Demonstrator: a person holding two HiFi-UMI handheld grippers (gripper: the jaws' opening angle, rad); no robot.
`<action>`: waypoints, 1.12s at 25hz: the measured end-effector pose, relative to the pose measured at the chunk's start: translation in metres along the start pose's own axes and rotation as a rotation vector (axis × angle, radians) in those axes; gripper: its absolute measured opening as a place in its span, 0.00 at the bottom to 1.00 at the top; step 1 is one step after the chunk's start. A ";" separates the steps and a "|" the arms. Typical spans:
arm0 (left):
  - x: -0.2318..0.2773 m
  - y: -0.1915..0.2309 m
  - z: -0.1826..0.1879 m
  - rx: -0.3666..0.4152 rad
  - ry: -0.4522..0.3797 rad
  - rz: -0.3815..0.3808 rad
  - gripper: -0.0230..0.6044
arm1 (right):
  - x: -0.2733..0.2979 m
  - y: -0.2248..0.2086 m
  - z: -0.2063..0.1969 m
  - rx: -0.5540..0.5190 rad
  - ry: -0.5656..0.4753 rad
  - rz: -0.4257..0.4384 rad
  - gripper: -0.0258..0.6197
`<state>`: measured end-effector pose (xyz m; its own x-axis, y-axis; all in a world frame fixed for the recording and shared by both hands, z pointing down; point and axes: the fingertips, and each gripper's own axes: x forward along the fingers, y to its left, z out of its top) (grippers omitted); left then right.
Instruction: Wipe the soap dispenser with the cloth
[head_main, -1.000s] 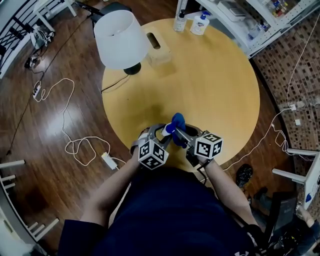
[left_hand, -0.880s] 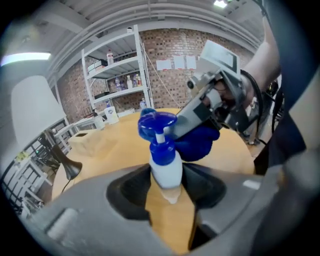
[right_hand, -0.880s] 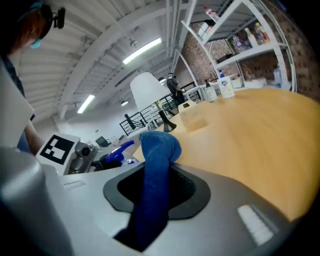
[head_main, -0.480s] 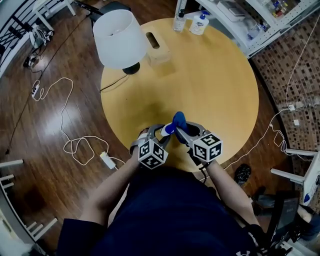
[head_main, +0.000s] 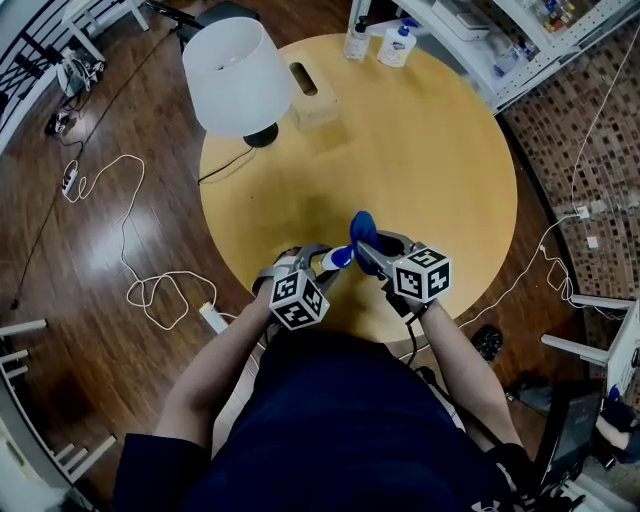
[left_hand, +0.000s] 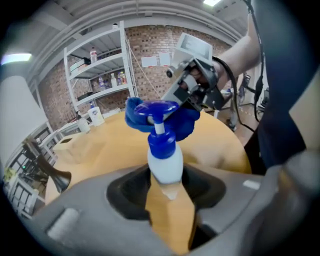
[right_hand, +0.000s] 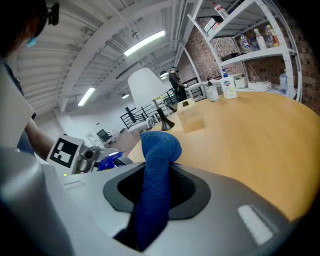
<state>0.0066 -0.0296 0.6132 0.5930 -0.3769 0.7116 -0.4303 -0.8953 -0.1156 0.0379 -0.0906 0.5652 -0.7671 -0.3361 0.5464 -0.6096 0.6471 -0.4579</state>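
— Clamping the soap dispenser by its body, that left gripper, above the round table near its front edge; pump end aims rightward.
— Right gripper pinches the blue cloth, bunched right against that pump head.

Both forearms reach to frame centre, grippers angled inward. Left gripper clamps the dispenser; right gripper clamps the cloth.
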 end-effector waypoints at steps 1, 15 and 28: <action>0.000 -0.001 0.000 0.026 0.003 -0.027 0.34 | 0.001 0.008 0.001 -0.007 0.004 0.046 0.21; 0.001 -0.004 -0.006 0.163 0.050 -0.202 0.33 | -0.005 0.006 -0.002 -0.070 0.051 -0.040 0.21; -0.001 0.043 -0.045 -0.066 0.166 0.038 0.22 | -0.004 0.013 -0.054 0.067 0.200 -0.048 0.20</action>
<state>-0.0431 -0.0569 0.6382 0.4572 -0.3613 0.8127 -0.4973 -0.8614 -0.1032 0.0438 -0.0443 0.5952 -0.6861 -0.2185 0.6939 -0.6614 0.5846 -0.4699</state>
